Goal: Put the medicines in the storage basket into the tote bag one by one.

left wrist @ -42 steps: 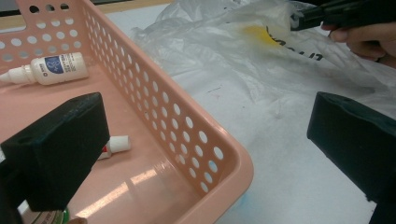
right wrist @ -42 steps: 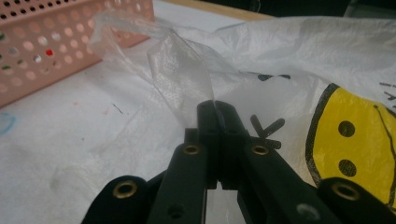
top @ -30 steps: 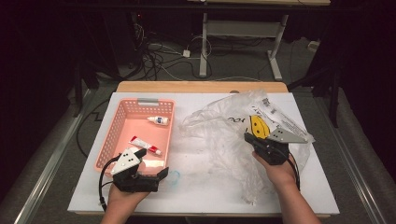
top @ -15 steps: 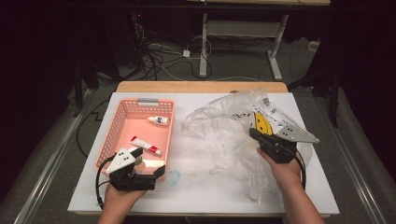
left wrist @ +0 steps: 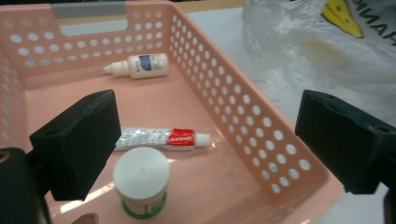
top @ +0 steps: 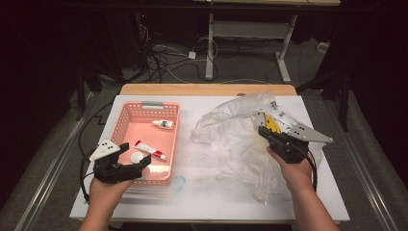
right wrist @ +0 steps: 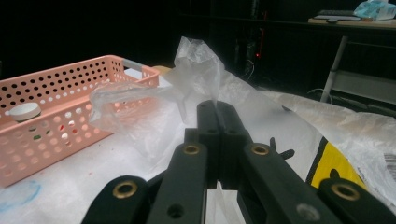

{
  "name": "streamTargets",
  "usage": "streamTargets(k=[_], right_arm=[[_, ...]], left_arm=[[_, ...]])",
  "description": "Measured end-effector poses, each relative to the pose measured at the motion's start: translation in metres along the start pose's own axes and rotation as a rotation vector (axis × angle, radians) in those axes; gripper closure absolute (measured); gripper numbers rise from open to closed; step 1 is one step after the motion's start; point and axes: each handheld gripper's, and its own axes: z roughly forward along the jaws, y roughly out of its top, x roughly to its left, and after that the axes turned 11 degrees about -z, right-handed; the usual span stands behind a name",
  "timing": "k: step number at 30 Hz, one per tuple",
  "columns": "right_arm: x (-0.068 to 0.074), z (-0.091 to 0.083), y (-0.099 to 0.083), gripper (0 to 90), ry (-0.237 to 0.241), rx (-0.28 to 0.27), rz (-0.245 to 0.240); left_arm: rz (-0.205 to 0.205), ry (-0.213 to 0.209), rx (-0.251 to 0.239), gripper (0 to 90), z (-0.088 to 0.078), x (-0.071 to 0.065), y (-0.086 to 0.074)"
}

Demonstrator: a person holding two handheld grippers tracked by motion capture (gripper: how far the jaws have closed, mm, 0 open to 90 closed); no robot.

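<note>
So the pink basket (top: 126, 126) is sitting on the left part of the white table (top: 202, 192), and everything else is easiest to place off that. The left hand-held gripper (top: 126, 167) is hovering right at the basket's near edge, jaws standing wide apart with nothing pressed between them; they've just been closing in a little. From the left gripper view one jaw is hanging over the inside of the basket and the other outside its right wall.

Inside the basket: a small white jar (left wrist: 141, 183) is standing upright near the front, closest to the left jaw, a red-and-white tube (left wrist: 161, 138) is lying just behind it, and a little white dropper bottle (left wrist: 138, 65) is lying on its side near the far wall by the grey handle strip.

To the right of the basket, a big crumpled clear plastic bag (top: 231, 130) with a yellow print is spreading over the table. The right hand-held gripper (top: 262, 131) is on the far side of that bag from the basket, jaws clamped shut and pinching the thin plastic, pulling a fold of it up off the table.
</note>
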Motion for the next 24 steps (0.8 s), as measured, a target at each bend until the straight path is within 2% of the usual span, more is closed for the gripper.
streamTargets(k=[4,7,8,9,11,12,13,14,15,16,21,24], right_arm=[[0.000,0.000,-0.003,90.0,0.009,-0.025,0.023],[0.006,0.004,-0.007,90.0,0.021,0.003,0.001],[0.005,0.004,-0.008,90.0,0.024,0.001,0.009],[0.005,0.003,-0.008,90.0,0.025,-0.002,0.012],[0.005,0.002,-0.008,90.0,0.022,-0.002,0.011],[0.004,0.001,-0.008,90.0,0.023,-0.005,0.010],[0.005,0.001,-0.007,90.0,0.024,-0.006,0.004],[0.005,0.001,-0.007,90.0,0.024,-0.006,0.004],[0.005,0.001,-0.007,90.0,0.025,-0.005,0.007],[0.005,0.001,-0.007,90.0,0.025,-0.005,0.007],[0.005,0.001,-0.008,90.0,0.026,-0.001,0.006],[0.004,0.001,-0.007,90.0,0.027,-0.007,0.001]], left_arm=[[-0.024,0.004,0.031,8.7,0.002,0.009,0.009],[-0.023,0.015,0.063,16.0,0.006,0.011,0.016],[-0.031,0.011,0.077,17.5,0.009,0.012,0.019],[-0.037,0.006,0.086,21.5,0.011,0.014,0.021],[-0.045,0.026,0.102,28.2,0.016,0.017,0.026],[-0.043,0.031,0.118,33.6,0.019,0.018,0.029],[-0.049,0.033,0.140,43.5,0.023,0.020,0.032],[-0.053,0.026,0.158,43.5,0.026,0.022,0.034],[-0.065,0.026,0.170,54.6,0.029,0.024,0.037],[-0.075,0.038,0.190,54.6,0.033,0.026,0.040],[-0.071,0.131,0.336,87.9,0.057,0.033,0.053],[-0.061,0.187,0.434,88.1,0.073,0.037,0.055]])
